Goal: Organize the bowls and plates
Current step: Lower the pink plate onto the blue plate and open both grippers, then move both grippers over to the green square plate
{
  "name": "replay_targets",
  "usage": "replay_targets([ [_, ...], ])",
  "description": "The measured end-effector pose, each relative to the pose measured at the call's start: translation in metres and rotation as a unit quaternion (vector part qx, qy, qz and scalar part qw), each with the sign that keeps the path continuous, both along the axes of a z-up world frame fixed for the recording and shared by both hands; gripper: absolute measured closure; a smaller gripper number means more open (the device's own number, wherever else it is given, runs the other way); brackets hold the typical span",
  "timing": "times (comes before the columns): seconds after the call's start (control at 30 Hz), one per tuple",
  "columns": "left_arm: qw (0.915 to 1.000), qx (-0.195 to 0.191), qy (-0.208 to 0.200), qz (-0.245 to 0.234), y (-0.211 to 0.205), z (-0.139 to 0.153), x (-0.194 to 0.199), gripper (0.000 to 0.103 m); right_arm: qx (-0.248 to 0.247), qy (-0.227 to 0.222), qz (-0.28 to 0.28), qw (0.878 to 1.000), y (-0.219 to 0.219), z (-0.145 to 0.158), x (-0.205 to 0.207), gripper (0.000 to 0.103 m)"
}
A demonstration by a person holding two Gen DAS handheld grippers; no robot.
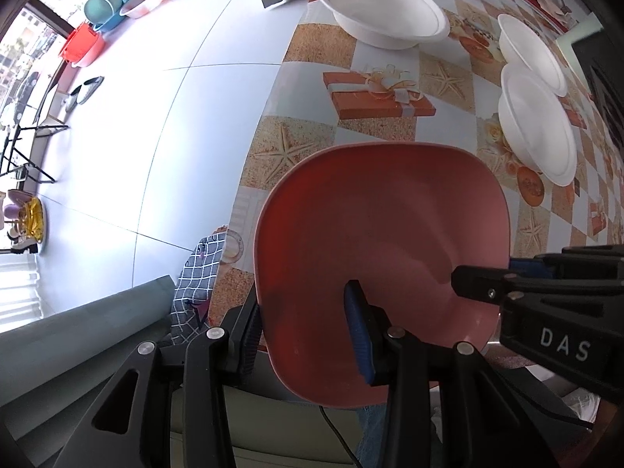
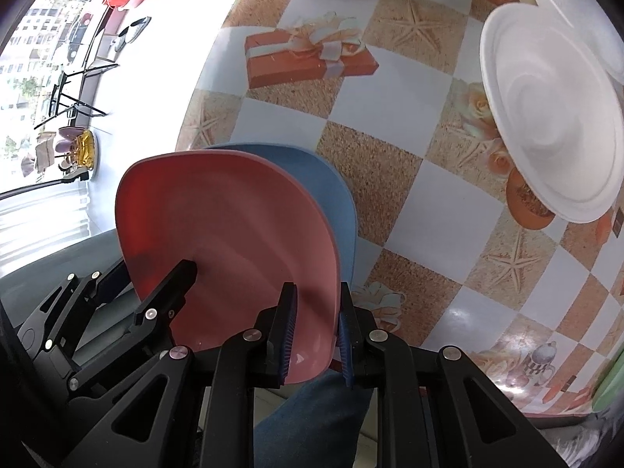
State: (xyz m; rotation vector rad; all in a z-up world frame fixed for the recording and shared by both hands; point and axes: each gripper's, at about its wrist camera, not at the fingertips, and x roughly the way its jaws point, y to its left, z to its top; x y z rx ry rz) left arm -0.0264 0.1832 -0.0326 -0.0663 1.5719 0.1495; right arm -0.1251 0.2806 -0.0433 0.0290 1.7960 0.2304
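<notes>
Pink plate [image 1: 382, 257] stands on edge — left gripper [image 1: 308, 335] and right gripper [image 2: 316, 335] fingers both clamp its rim.

Three white bowls are sitting on the patterned table: one [image 1: 382, 7], a second [image 1: 532, 52], a third [image 1: 538, 124]. One pink plate [image 2: 230, 241] and one blue plate [image 2: 335, 210] are showing. Two grippers are appearing.

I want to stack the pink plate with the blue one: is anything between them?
Nothing visible. The pink plate, gripped by both the left gripper and the right gripper, overlaps the blue plate directly.
</notes>
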Motion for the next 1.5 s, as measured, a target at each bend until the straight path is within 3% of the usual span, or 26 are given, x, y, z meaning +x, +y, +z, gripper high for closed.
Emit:
replay_targets([
  [0.1,1.0000,-0.010,-0.001,0.001,0.001,0.001,0.000,0.053,0.004,-0.001,0.002,1.000,-0.006,0.002,-0.002,0.081],
  [0.13,0.9999,-0.010,-0.003,-0.001,0.001,0.001,-0.001,0.042,0.004,-0.002,0.002,1.000,-0.008,0.004,-0.002,0.080],
  [0.2,0.9999,-0.002,-0.012,-0.003,0.000,0.003,-0.002,0.030,0.002,-0.009,0.000,1.000,-0.012,0.008,-0.003,0.071],
  [0.27,0.9998,0.002,-0.019,-0.009,-0.001,0.006,-0.002,0.029,0.009,-0.017,-0.009,1.000,-0.019,0.015,-0.002,0.021],
  [0.33,0.9997,0.000,-0.020,-0.013,-0.004,0.007,-0.002,0.028,0.013,-0.027,-0.018,0.999,-0.026,0.020,-0.003,0.011],
  [0.57,0.9981,-0.015,-0.037,-0.046,-0.023,0.021,0.006,0.025,-0.003,-0.042,-0.058,0.997,-0.063,0.035,-0.012,0.011],
  [0.83,0.9869,-0.038,-0.033,-0.154,-0.093,0.026,0.016,0.024,-0.035,-0.050,-0.159,0.985,-0.139,0.054,-0.032,0.011],
  [1.17,0.9593,-0.061,-0.019,-0.275,-0.217,0.025,0.053,0.024,-0.043,-0.096,-0.305,0.946,-0.281,0.101,-0.085,0.011],
  [1.5,0.9241,-0.072,0.011,-0.375,-0.379,0.015,0.037,0.024,-0.083,-0.088,-0.428,0.896,-0.452,0.119,-0.172,0.011],
])
